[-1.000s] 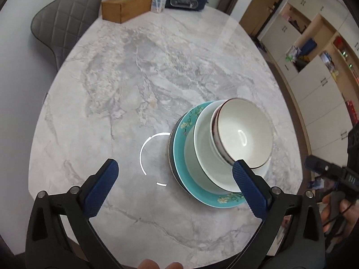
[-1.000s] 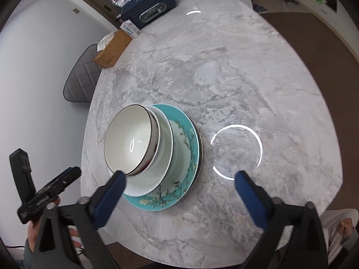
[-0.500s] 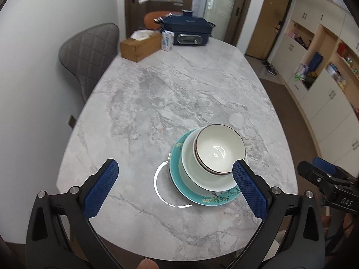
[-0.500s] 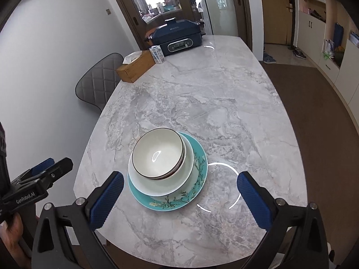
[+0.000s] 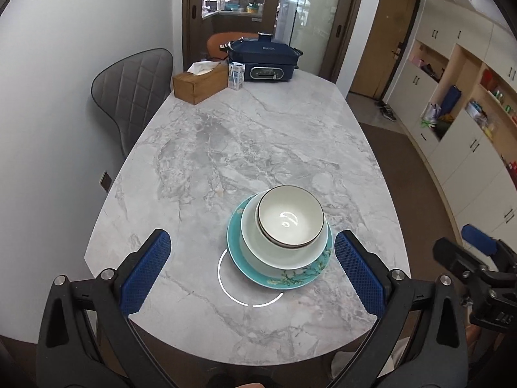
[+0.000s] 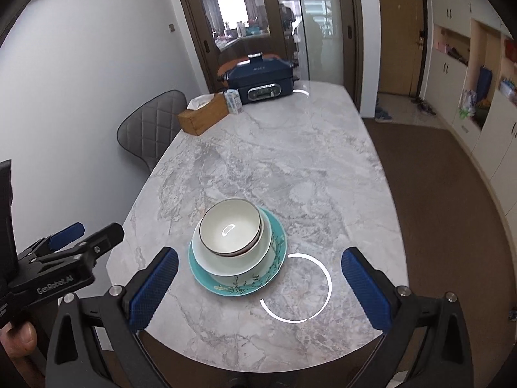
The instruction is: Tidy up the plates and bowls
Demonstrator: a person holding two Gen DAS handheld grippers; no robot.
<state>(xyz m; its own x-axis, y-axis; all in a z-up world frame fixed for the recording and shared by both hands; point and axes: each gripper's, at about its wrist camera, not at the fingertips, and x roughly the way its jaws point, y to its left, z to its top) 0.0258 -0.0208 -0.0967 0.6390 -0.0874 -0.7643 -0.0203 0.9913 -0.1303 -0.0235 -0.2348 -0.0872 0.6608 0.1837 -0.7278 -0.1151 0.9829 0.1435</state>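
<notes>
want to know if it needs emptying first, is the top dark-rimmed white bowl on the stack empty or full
Empty. The dark-rimmed white bowl sits upright in a larger white bowl; its bare glazed inside shows only a light reflection, in both views.

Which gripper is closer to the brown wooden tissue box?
Left, narrowly. The tissue box sits at the table's far left end; the left gripper hangs on that side, the right gripper farther right.
</notes>
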